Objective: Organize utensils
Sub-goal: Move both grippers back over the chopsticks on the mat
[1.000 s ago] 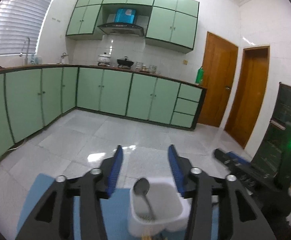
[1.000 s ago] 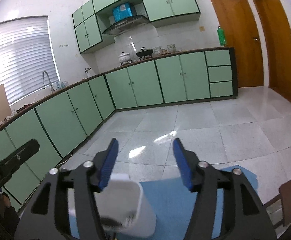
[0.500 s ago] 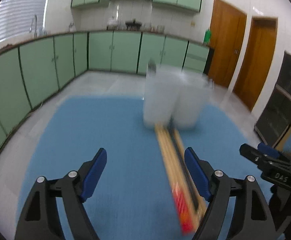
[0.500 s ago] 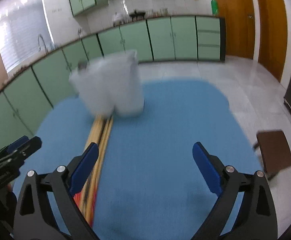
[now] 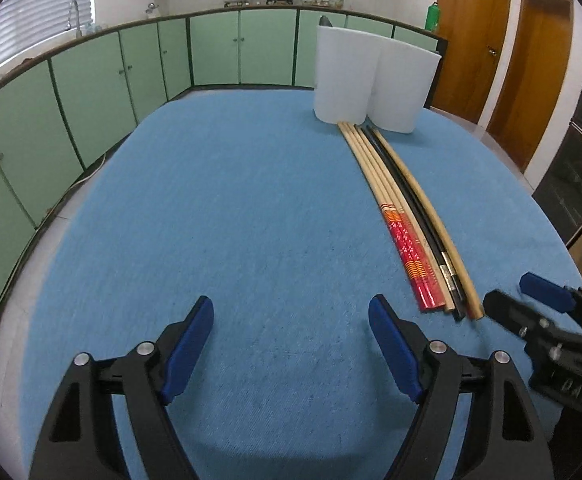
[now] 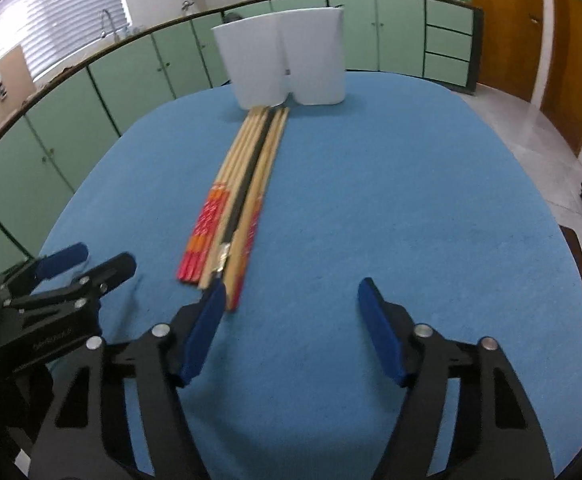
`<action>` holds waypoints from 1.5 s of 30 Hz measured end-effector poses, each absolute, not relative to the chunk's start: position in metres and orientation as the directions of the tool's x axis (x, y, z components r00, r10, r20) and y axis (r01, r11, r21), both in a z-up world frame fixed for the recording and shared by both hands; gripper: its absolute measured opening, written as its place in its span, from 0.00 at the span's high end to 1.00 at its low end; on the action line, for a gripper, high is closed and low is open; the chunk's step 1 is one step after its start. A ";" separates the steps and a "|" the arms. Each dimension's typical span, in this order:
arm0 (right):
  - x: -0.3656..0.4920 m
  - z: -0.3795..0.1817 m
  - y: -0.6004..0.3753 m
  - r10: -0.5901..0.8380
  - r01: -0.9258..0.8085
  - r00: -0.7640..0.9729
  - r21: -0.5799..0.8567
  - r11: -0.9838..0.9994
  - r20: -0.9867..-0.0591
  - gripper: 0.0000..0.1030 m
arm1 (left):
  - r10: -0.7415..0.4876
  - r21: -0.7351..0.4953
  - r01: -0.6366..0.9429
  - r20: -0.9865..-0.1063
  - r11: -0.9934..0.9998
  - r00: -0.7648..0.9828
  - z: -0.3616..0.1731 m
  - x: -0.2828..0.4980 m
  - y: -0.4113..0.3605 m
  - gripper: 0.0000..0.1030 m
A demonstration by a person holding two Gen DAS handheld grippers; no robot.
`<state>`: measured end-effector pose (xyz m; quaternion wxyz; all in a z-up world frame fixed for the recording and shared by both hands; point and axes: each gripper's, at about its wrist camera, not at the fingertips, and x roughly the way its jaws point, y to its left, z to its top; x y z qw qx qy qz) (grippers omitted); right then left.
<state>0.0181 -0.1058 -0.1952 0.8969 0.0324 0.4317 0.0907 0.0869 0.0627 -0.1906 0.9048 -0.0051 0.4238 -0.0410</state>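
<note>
Blue cloth tbl (image 5: 219, 208) in kitchen, green cabinets (image 5: 91, 92) along walls, wood doors (image 5: 467, 40) far side. Chopsticks (image 5: 403, 216) lay bundled on cloth, far ends touching white holder (image 5: 371, 76). My L gripper (image 5: 291, 344) stood wide, nothing betw. pads; R gripper (image 6: 291, 328) was closing, also empty.

table (image 5: 251, 208) w/ blue cloth | chopsticks bundle (image 5: 407, 216) flat, tips at base of white 2-compartment holder (image 5: 371, 80) | far edge
</note>
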 end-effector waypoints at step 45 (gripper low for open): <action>0.017 -0.192 -0.119 0.212 -0.156 0.593 0.148 0.977 -0.777 0.69 | -0.061 -0.029 0.062 -0.784 0.998 0.617 -0.192 0.085 0.057 0.20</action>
